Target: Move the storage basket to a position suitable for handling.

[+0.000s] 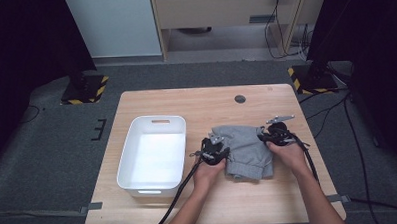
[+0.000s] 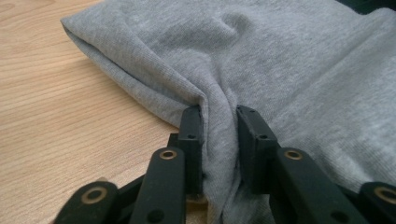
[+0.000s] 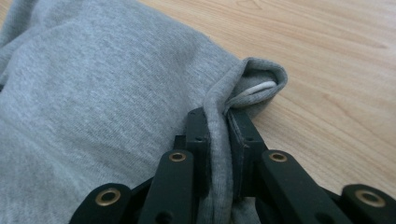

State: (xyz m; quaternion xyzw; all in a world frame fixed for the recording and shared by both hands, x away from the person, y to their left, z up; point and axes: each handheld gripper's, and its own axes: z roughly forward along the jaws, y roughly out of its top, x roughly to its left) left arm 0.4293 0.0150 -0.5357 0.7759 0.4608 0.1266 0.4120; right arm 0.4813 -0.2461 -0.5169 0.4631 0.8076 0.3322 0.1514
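Black jaws of both grippers pinch folds of one grey garment [image 1: 245, 150] on the wooden table [image 1: 196, 99].

Left gripper [image 2: 219, 140]: both jaw pads press a raised ridge of grey knit between them; the fold runs up out of the jaws into the cloth beyond, and the garment's folded edge lies to the left on bare wood. Right gripper [image 3: 218, 140]: jaws clamped on a thin doubled hem, with a white cord end [image 3: 254, 89] showing in the tunnel of fabric just past the fingertips. In the high view the garment lies crumpled between the two hands, right of centre, with a white bin [image 1: 133, 159] just beside the left gripper. No brand, label or readable writing visible on cloth, bin or grippers.
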